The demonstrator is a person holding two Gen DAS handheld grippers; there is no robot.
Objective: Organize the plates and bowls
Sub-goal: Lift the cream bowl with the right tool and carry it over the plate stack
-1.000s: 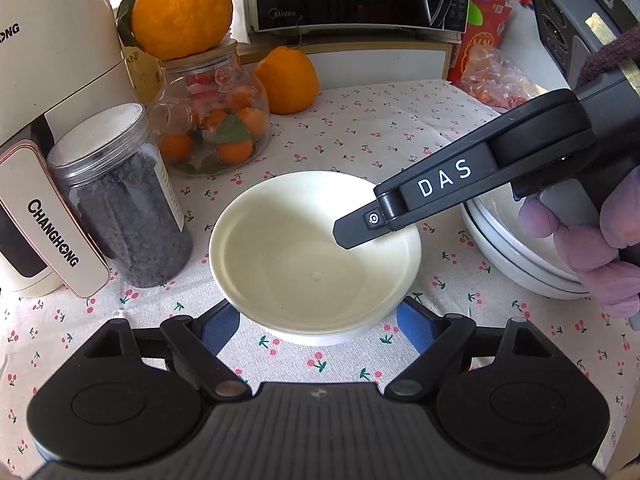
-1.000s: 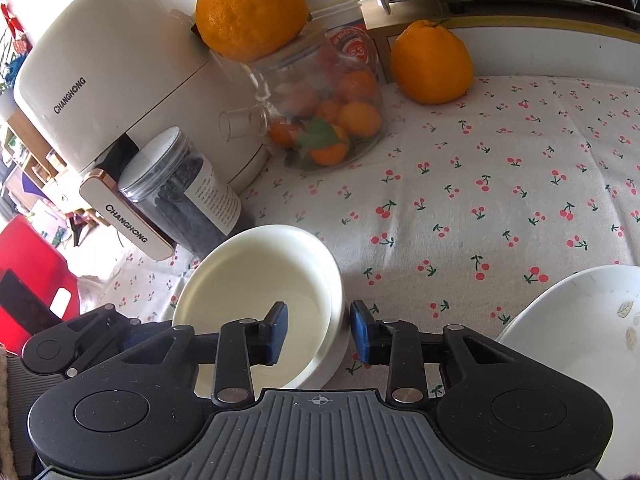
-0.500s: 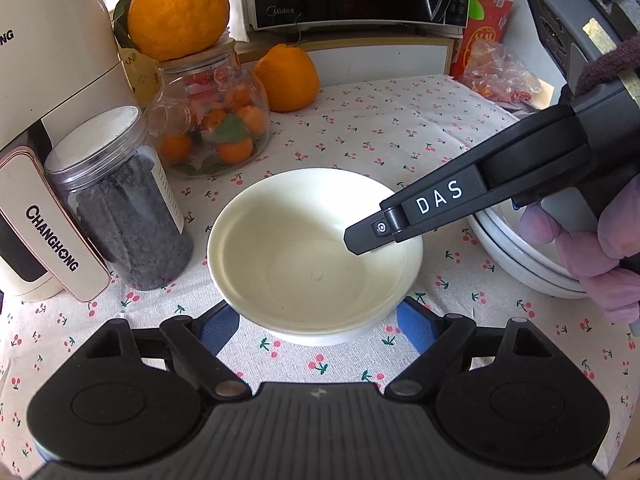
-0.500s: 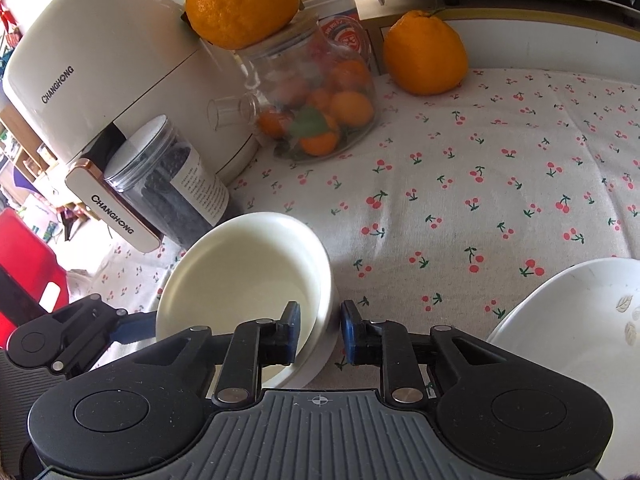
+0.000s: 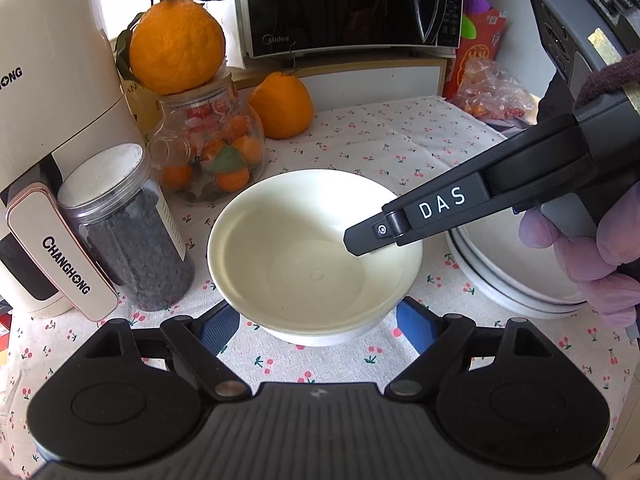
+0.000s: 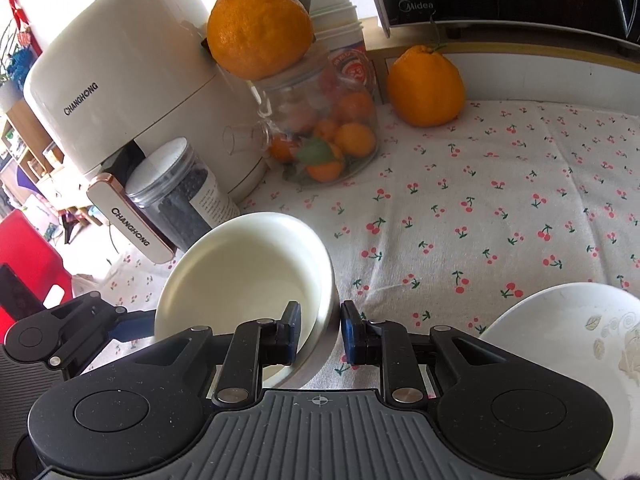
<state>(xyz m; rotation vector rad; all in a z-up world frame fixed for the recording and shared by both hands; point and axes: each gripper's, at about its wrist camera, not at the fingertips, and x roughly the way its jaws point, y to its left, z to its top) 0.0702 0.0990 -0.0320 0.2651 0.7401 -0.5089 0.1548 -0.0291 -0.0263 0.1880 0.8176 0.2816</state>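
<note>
Cream bowl [image 5: 304,256], plain, glossy, on the cherry-print tablecloth [image 6: 480,208], right of a dark-filled jar [image 5: 132,240]. Right gripper [image 6: 320,330], angled down, jaws having just narrowed, pinches its right wall. Left gripper [image 5: 316,324], wide, straddles its near base.

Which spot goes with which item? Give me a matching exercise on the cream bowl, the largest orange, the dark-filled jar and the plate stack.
Items:
1. cream bowl
2. largest orange
3. dark-filled jar
4. plate stack

Places:
A. atop the glass jar
B. beside the white appliance
C. far right in the left wrist view
D. centre of the left wrist view

Pairs: 1-D, 2-A, 3-B, 4-C.
</note>
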